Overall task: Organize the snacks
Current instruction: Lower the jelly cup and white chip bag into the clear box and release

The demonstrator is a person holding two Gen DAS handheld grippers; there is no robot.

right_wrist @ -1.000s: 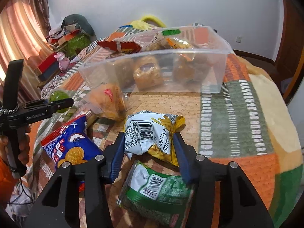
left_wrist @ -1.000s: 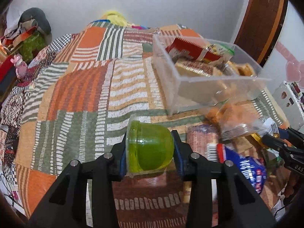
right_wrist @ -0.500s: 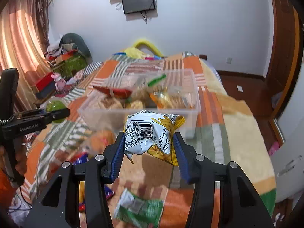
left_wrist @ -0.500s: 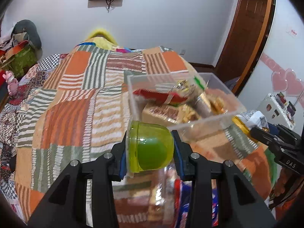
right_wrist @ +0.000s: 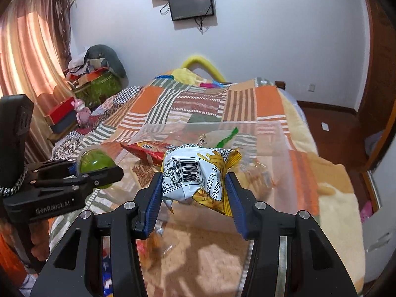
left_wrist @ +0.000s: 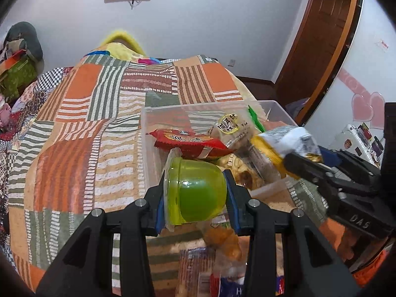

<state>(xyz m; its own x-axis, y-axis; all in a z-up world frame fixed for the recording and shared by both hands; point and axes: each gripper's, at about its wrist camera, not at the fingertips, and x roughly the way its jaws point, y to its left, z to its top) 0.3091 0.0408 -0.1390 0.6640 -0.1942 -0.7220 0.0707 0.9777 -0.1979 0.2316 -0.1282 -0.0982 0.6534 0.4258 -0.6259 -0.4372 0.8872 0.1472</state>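
Position relative to the clear bin (left_wrist: 277, 106) is changed: both grippers, previously short of it, are now raised to its near edge. Left gripper (left_wrist: 195, 193) is clamped on the green jelly cup (left_wrist: 195, 190), laid sideways, lid end left, long axis running left to right. Right gripper (right_wrist: 194, 188) is clamped on the yellow-white snack bag (right_wrist: 198, 173), barcode facing near, long axis left to right, above the bin's near wall.
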